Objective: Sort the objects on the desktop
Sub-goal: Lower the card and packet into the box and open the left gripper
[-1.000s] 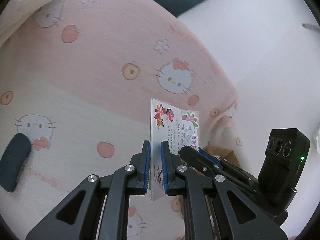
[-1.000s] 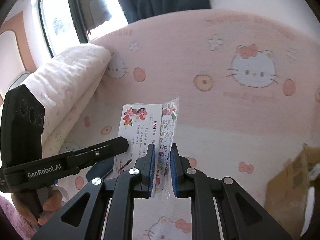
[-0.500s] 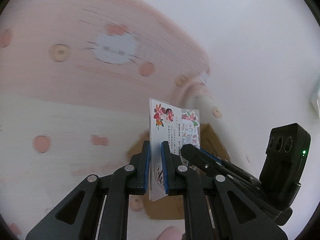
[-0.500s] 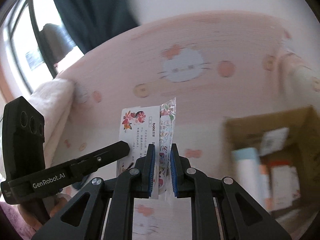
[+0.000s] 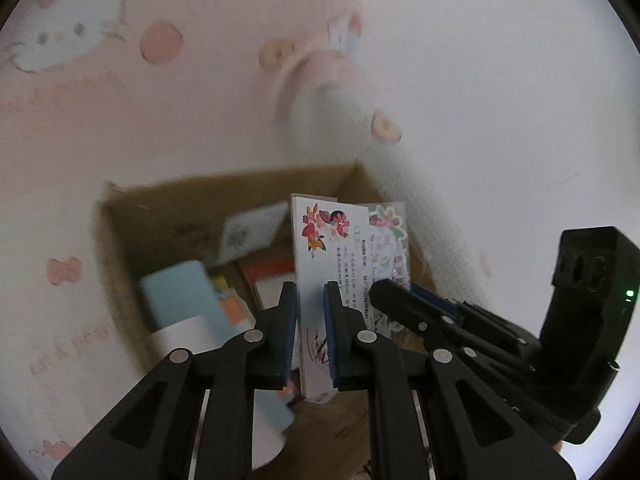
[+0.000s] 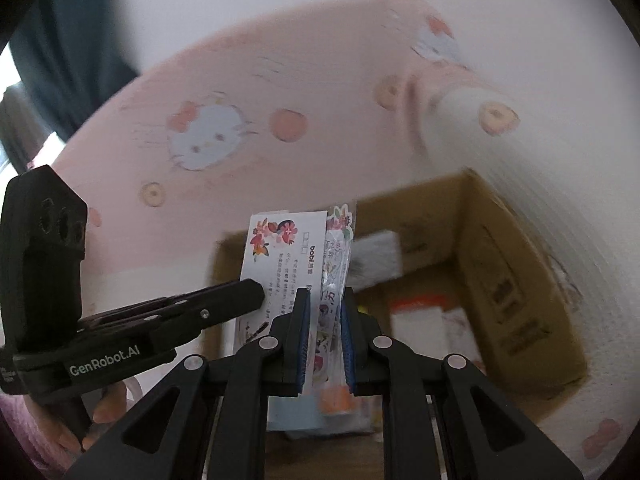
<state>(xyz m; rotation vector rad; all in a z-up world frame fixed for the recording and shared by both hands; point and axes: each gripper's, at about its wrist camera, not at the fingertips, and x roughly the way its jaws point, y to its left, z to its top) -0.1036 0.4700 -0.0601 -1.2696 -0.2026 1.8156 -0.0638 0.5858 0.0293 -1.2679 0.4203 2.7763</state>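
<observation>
Nearest in the left wrist view, the left claw (image 5: 310, 332) has a white card (image 5: 328, 256) printed with flowers upright between its blue pads; its jaws have just been opening a little, the card's lower edge between them and a sliver of gap showing at the left pad. Just beside it, the right claw (image 6: 324, 340) is clamped on a clear sticker packet (image 6: 336, 264) that stands against the card's right edge. Both items hang above an open cardboard box (image 6: 516, 280) already holding a light blue item (image 5: 180, 296) and other packets. Beyond lies a pink cartoon-cat blanket (image 6: 224, 92), motion-blurred.
</observation>
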